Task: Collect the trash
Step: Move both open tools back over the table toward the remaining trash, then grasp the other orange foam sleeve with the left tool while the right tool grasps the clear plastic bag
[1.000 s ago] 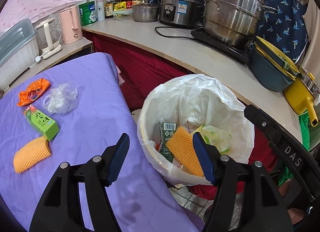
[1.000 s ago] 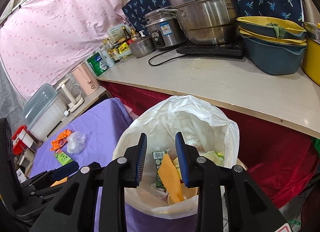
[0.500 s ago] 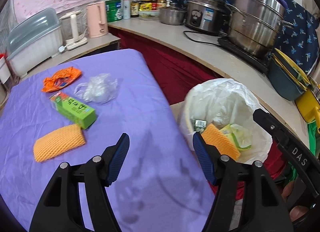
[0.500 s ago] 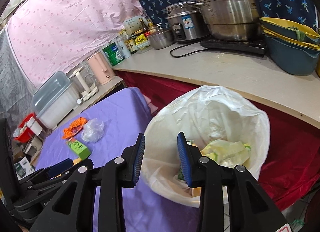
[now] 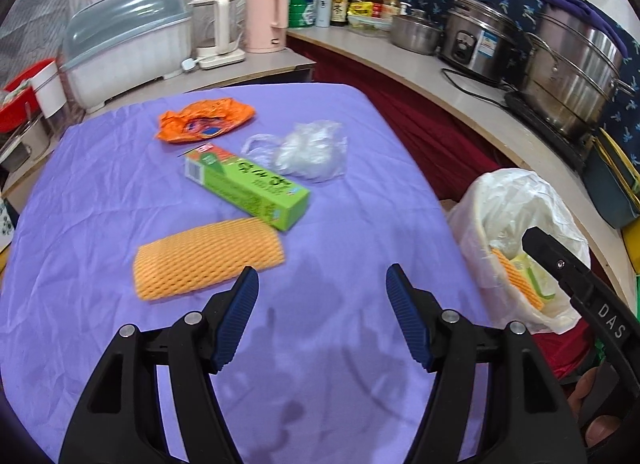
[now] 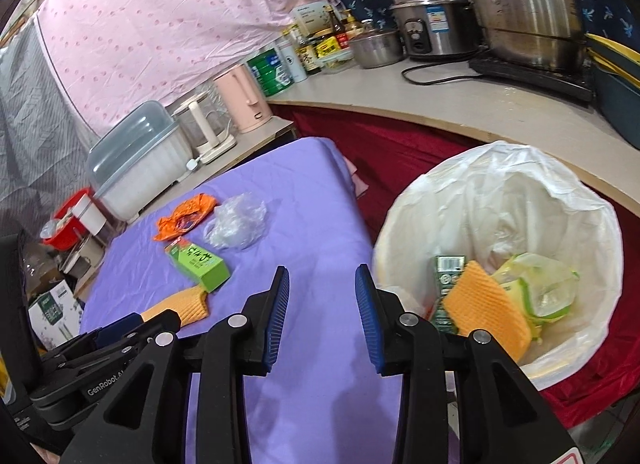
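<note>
Several pieces of trash lie on the purple tablecloth (image 5: 100, 223): an orange foam net (image 5: 208, 264), a green box (image 5: 248, 183), a crumpled clear plastic bag (image 5: 308, 151) and an orange wrapper (image 5: 204, 119). My left gripper (image 5: 322, 284) hovers open over the cloth, just this side of the foam net, with nothing between its fingers. My right gripper (image 6: 323, 280) hangs open and empty above the table's right edge, beside the white-lined bin (image 6: 500, 191). The bin holds another orange foam net (image 6: 484, 308), a dark green carton (image 6: 448, 276) and yellow-green plastic.
A curved counter (image 5: 460, 87) behind the bin carries steel pots (image 5: 572, 75), a rice cooker, bottles and a pink kettle (image 5: 266, 15). A lidded white container (image 5: 128, 39) stands behind the table. Red cloth hangs under the counter. A hand shows at the lower right.
Both grippers swung left, away from over the bin and onto the purple table. The table trash now sits ahead of the left gripper. The right jaws stand slightly wider apart.
</note>
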